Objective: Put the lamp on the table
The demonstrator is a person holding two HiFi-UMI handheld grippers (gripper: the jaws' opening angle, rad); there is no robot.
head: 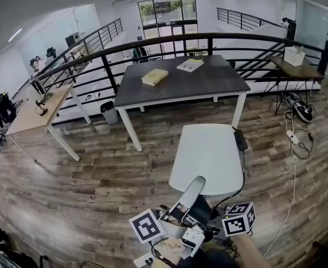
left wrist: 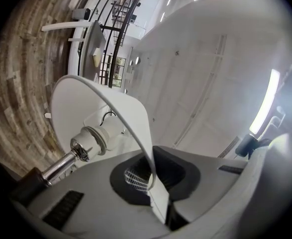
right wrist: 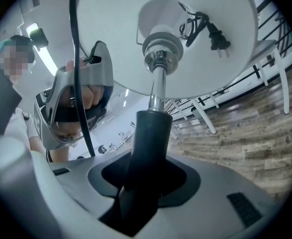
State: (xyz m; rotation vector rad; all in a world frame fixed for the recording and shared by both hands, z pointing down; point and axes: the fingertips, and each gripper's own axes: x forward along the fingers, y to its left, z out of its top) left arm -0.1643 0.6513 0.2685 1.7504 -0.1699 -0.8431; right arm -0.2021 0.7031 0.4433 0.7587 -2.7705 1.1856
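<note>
Lamp [head: 207, 156] short of the table [head: 208, 85]: our right gripper [right wrist: 141, 183] clamps its stiff stem [right wrist: 148, 133], left gripper [left wrist: 153, 183] pinches the flimsy shade [left wrist: 76, 108] rim; we'd load the stem

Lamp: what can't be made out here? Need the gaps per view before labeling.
- Lamp base: not identifiable in any view. Right gripper view: the stem vanishes between the jaws of the right gripper, shut on it. Left gripper view: the frame edge cuts the stem off past the shade, whose rim the left gripper pinches.
- Cord: right gripper view, cut by the top edge.
- Book: head view, cover print too small.
</note>
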